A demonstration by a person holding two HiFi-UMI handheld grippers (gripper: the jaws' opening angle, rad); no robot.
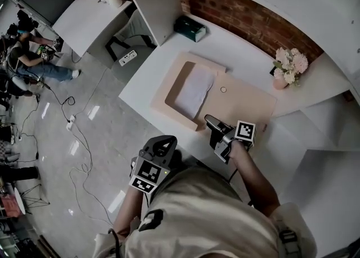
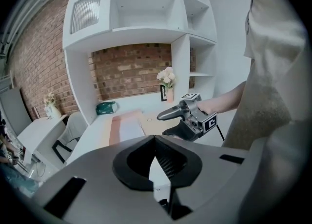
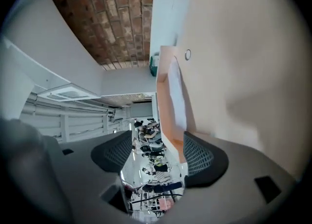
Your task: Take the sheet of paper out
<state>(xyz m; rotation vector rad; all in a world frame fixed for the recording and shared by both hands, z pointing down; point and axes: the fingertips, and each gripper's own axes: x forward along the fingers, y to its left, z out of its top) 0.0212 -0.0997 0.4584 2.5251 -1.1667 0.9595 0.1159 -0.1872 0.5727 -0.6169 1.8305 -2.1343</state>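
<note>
A beige folder lies open on the white desk, with a white sheet of paper resting in its left half. My right gripper hovers at the folder's near edge, rolled on its side, its jaws wide open with nothing between them. In the right gripper view the folder and the paper lie just past the right gripper. My left gripper is shut and empty, off the desk's near edge, close to my body. The left gripper view shows the left gripper facing the right gripper and the paper.
A green box sits at the desk's back left, a pink vase of flowers at the back right by the brick wall. A chair stands to the left. Cables cross the floor; people sit far left.
</note>
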